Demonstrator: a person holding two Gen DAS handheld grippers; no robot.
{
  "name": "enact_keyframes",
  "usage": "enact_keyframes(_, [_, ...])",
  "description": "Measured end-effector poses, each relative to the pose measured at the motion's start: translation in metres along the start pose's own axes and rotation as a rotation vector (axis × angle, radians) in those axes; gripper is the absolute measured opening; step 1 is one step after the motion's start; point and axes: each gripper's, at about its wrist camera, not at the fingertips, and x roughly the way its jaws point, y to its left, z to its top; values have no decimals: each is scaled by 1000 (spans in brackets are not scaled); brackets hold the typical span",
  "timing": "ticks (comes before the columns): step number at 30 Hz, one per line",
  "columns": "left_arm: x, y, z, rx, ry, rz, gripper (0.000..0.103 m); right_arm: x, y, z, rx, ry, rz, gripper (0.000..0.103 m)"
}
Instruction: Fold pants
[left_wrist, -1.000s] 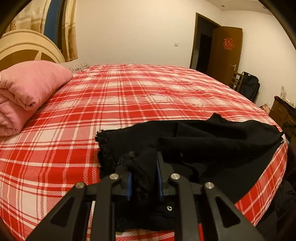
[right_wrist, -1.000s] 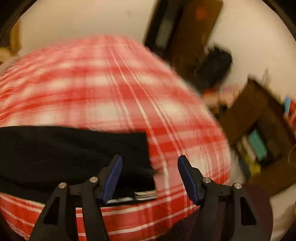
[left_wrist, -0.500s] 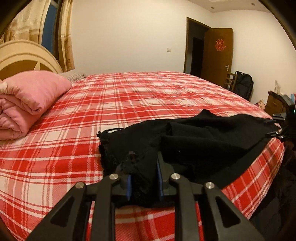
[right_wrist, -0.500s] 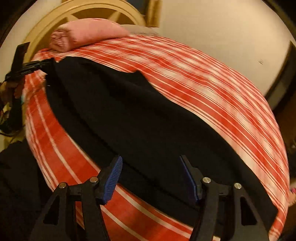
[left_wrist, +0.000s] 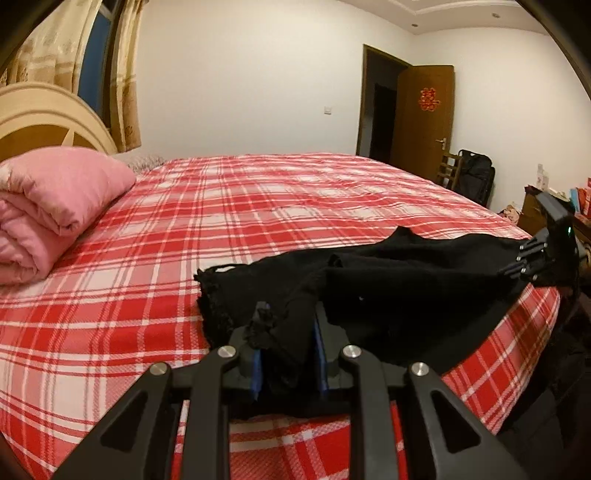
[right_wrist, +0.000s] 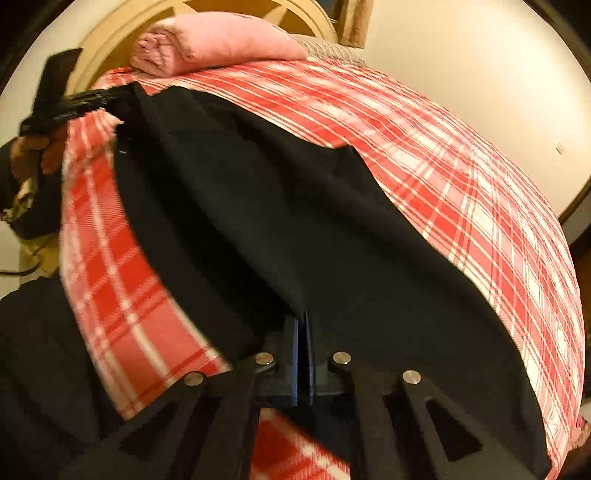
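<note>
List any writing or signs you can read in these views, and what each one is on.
"囍": red paper sign on the open brown door.
White lettering on the left claw's body, right wrist view: too blurred to read.
Boxes on the dresser: too small to read.
Nothing else legible.

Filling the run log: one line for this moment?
left gripper: shut on pants | right gripper: shut on pants | bed: pants stretched between
</note>
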Motion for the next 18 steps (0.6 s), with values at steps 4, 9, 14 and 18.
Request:
enact_keyframes(4, [8, 2, -16, 21, 61, 16, 36, 10, 13, -10, -34, 57, 31, 3])
enact_keyframes(9, [4, 8, -24, 48, 84, 100, 74, 22, 15, -10, -20, 76, 38, 5])
enact_keyframes(14, [-5, 8, -34, 284, 185, 205, 93, 22, 13, -7, -35, 93, 52, 15])
enact_keyframes(18, [-9, 31, -49, 318, 273, 291, 92, 14, 5, -11, -23, 103, 59, 34])
